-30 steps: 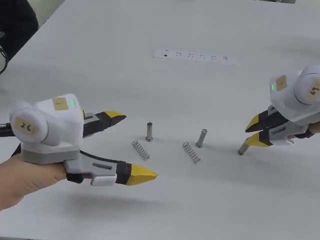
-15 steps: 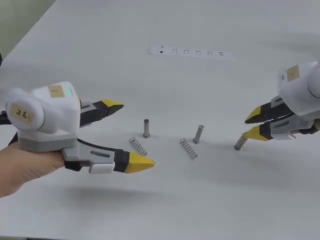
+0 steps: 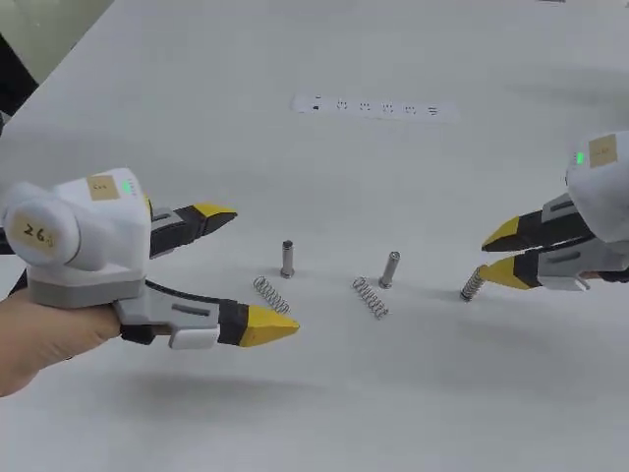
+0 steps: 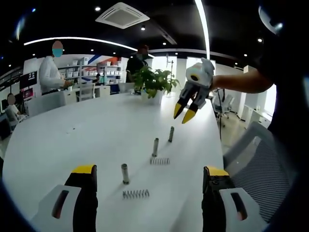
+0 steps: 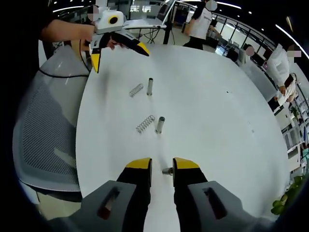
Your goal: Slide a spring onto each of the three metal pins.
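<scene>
Hovering over the white table (image 3: pixel 197 98), your left gripper (image 3: pixel 256 270), seemingly marked "26", gapes wide, empty; your right gripper (image 3: pixel 488 256), narrowly parted, holds nothing beside the spring-sleeved metal pin (image 3: pixel 473 285).

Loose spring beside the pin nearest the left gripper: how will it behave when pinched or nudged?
The spring lies on its side on the smooth table, so a nudge would probably roll it. Its coils look thin and open, so a firm pinch likely squashes or bends it. Small and probably light, it may flick out of the left gripper.
</scene>
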